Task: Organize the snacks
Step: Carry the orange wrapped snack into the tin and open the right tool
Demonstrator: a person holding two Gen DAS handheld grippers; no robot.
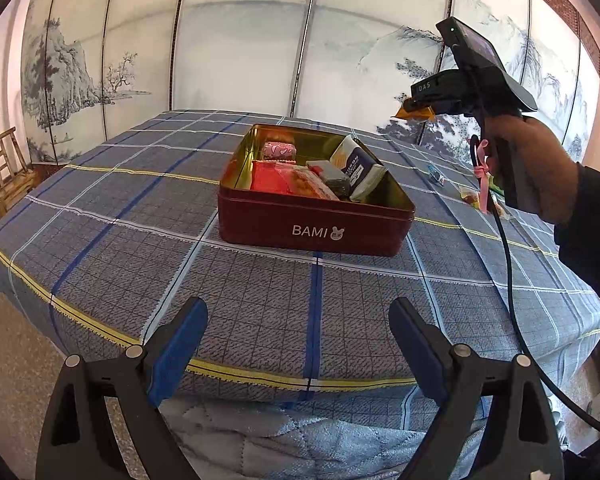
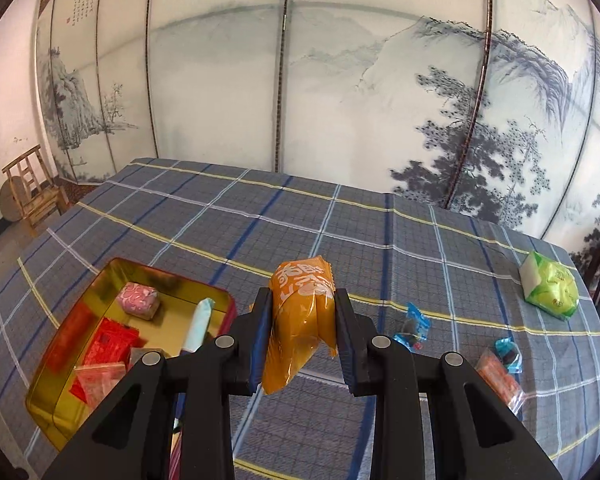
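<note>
Holding an orange snack packet (image 2: 302,320) clamped between its blue pads (image 2: 260,344), our right claw (image 2: 303,336) hangs above the checked cloth of the surface (image 2: 340,240), a little to the right of the red tin (image 2: 60,412). The packet stands roughly upright in the grip, its printed top poking out past the fingertips and its lower end drooping beneath them.

In the left wrist view we see that same claw (image 1: 414,110) raised high at the right, a hand (image 1: 536,168) wrapped around its handle and a black cable (image 1: 512,300) trailing down from it. Our left claw (image 1: 298,344) stands wide apart with nothing between its fingers, hovering over the near edge of the surface and pointed at the tin (image 1: 312,228), which is marked BAMI on its front wall.

The tin is open, gold inside, and already holds several snacks: a pink patterned block (image 1: 279,150) at the back, red packets (image 1: 276,178) near the front, a grey bar (image 1: 332,178) and a white and navy packet (image 1: 358,168) leaning against the right wall.

Loose on the cloth to the right lie a green packet (image 2: 550,284), two small blue-wrapped sweets (image 2: 412,326) (image 2: 508,354) and an orange-red packet (image 2: 500,384), all well apart from the tin.
</note>
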